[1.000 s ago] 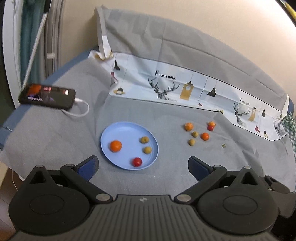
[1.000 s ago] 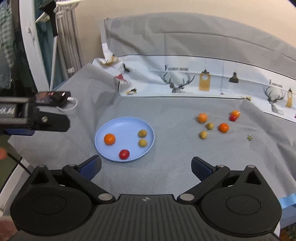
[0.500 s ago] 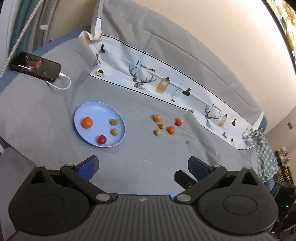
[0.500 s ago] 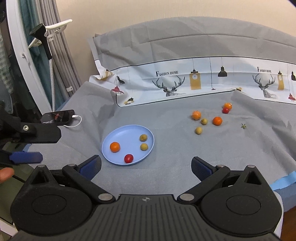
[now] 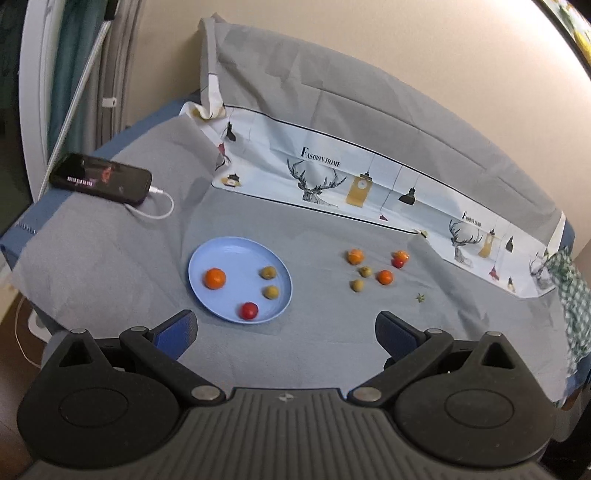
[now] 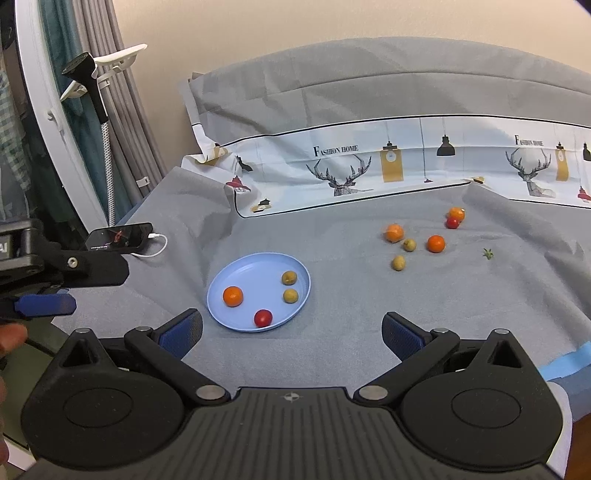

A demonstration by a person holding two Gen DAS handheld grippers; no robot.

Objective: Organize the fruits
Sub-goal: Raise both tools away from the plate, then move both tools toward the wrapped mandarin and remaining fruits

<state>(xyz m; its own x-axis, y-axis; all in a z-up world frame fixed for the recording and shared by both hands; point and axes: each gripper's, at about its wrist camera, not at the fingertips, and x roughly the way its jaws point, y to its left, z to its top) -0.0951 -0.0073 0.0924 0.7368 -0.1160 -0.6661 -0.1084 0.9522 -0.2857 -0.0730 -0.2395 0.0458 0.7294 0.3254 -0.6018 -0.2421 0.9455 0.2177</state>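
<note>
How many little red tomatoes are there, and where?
2. One red tomato lies on the blue plate near its front edge; the other red tomato sits on the grey cloth, touching an orange fruit.

A plain cream wall (image 6: 295,33) rises behind a table draped in a wrinkled grey cloth (image 5: 332,354), its far side propped up against the wall. Across the fold runs a white printed band (image 6: 406,162) — stags, hanging lamps and the words "Fashion Home". Off to the left of the fingers, grey curtains (image 6: 125,96) hang beside a curved white frame (image 6: 44,122), with a black-handled pole (image 6: 96,99) leaning there. A black phone (image 5: 100,178) on a white charging cable (image 5: 159,210) lies at the cloth's left edge. Far right, a green checked fabric (image 5: 572,295) — blurred — drapes over the side. Soft, even indoor light.
</note>
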